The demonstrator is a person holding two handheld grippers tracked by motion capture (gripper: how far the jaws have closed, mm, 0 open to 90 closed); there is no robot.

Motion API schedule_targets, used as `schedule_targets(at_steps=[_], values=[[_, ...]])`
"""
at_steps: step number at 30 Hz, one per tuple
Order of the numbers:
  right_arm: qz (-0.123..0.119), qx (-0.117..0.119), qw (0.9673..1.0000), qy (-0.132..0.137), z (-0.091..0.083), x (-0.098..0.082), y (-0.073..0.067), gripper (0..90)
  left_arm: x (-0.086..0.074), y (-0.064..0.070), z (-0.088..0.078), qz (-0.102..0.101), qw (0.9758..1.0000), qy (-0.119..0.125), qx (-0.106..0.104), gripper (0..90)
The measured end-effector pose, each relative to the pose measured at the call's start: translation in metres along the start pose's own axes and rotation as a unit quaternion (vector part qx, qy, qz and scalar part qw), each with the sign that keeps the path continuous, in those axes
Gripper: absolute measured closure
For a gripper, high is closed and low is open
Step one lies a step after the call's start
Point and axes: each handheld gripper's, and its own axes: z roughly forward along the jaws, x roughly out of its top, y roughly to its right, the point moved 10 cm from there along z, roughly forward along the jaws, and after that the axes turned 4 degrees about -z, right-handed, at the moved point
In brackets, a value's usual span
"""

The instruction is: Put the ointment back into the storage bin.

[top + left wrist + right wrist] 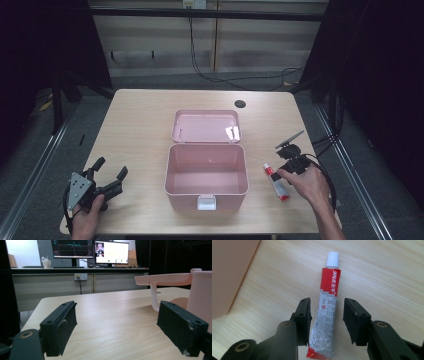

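An open pink box (pixel 206 172) stands mid-table, its lid (pixel 206 126) laid back flat behind it. To its right a red and silver tube (pixel 276 182) with a white cap lies on the wood. My right gripper (pixel 287 167) is held over it. In the right gripper view the tube (pixel 327 307) lies lengthwise between the open jaws of the gripper (pixel 327 315), the left jaw close to it, the right one apart. My left gripper (pixel 111 169) rests open near the table's front left corner. In the left gripper view this gripper (pixel 117 322) holds nothing, with the box wall (pixel 200 292) at right.
A round cable hole (pixel 240 104) sits near the table's far edge. Black cables (pixel 210 75) run over the floor behind the table. Two monitors (pixel 110 252) stand on a desk beyond. Bare wood lies left of the box.
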Motion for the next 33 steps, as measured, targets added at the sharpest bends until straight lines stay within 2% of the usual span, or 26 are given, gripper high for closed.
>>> schedule_targets(at_steps=[2, 14, 18, 21, 25, 33], values=[[-0.002, -0.011, 0.9999, -0.009, 0.004, -0.001, 0.002, 59.1, 0.000, 0.000, 0.000, 0.000, 1.0000, -0.001, 0.000, 15.7], [-0.012, -0.016, 0.9992, -0.034, 0.015, -0.003, 0.000, 63.0, 0.000, 0.000, 0.000, 0.000, 1.0000, -0.001, -0.001, 15.7], [-0.013, -0.030, 0.9977, -0.060, 0.019, -0.005, 0.000, 64.6, 0.000, 0.000, 0.000, 0.000, 1.0000, -0.001, -0.001, 15.7], [-0.011, -0.029, 0.9977, -0.061, 0.021, -0.005, -0.001, 65.6, 0.000, 0.000, 0.000, 0.000, 1.0000, -0.001, -0.001, 15.7], [-0.018, -0.046, 0.9964, -0.069, 0.024, -0.005, -0.002, 68.2, 0.000, 0.000, 0.000, 0.000, 1.0000, -0.001, -0.002, 15.7], [-0.018, -0.055, 0.9946, -0.086, 0.025, -0.003, -0.002, 71.1, 0.000, 0.000, 0.000, 0.003, 1.0000, -0.002, -0.001, 15.7]])
